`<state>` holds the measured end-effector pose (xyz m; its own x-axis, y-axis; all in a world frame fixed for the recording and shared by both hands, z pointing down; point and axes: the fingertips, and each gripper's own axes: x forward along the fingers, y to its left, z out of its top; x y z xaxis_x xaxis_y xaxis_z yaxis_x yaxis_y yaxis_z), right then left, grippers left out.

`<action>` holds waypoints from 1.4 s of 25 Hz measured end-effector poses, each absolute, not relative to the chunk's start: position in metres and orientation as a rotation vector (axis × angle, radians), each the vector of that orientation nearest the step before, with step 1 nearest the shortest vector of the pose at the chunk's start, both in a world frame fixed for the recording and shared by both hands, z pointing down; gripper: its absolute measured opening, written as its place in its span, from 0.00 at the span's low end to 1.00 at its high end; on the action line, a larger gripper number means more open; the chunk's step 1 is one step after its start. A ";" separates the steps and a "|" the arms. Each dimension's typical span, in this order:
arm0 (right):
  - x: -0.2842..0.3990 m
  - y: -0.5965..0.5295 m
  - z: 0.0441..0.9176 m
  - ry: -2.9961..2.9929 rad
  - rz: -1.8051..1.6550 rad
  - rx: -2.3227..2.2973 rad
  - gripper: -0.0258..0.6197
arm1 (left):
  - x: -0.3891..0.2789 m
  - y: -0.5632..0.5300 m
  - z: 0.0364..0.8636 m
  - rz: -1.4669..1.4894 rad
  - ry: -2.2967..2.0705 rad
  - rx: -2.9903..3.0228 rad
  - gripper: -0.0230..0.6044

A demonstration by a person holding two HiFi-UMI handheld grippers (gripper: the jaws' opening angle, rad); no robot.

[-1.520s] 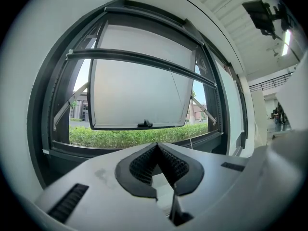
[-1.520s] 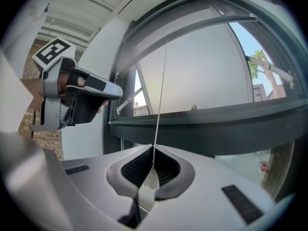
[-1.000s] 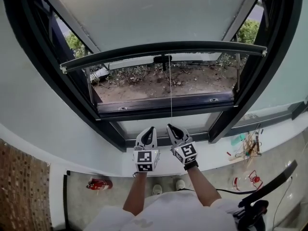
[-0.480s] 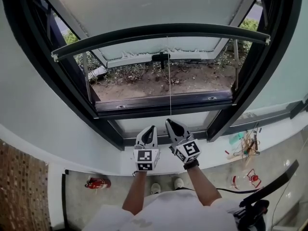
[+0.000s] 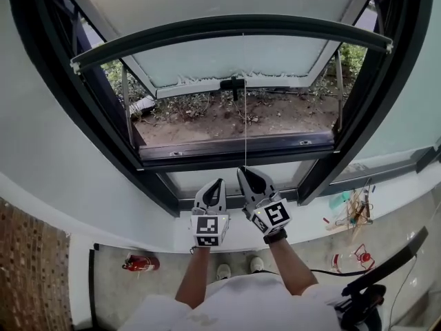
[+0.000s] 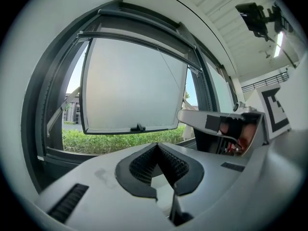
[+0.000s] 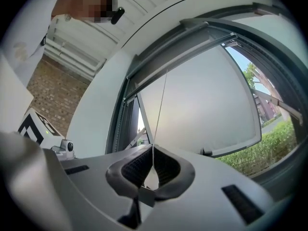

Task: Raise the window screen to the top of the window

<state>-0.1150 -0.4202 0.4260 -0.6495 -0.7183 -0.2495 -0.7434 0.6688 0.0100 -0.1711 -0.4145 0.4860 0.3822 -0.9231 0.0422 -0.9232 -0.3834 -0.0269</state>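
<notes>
The window screen's dark bottom bar [image 5: 227, 27] spans the window frame high up; it also shows as the bar [image 7: 192, 57] in the right gripper view and the bar [image 6: 139, 40] in the left gripper view. A thin pull cord [image 5: 244, 116] hangs from its middle down to my right gripper [image 5: 246, 172], which is shut on the cord [image 7: 160, 105] just below the sill; the cord enters between the closed pads of my right gripper [image 7: 153, 148]. My left gripper [image 5: 218, 183] sits beside it on the left, and my left gripper [image 6: 157, 146] is shut on nothing.
Behind the screen a frosted sash [image 5: 227, 61] is swung outward, with a black handle [image 5: 233, 85] on its lower edge. Soil and shrubs lie outside. A red fire extinguisher [image 5: 138, 262] and loose items [image 5: 355, 209] lie on the floor below the sill [image 5: 103, 212].
The screen's bottom bar has climbed well up the window. My right gripper has lifted slightly with the cord in it. The left gripper has stayed put.
</notes>
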 end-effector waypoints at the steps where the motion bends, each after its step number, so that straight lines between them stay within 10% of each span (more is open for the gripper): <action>1: -0.114 -0.419 0.420 2.648 0.167 -1.175 0.04 | -0.172 -0.414 0.487 0.084 -1.748 2.608 0.04; 35: -0.100 -0.416 0.253 2.433 0.421 -1.036 0.04 | -0.174 -0.412 0.485 0.097 -1.760 2.605 0.04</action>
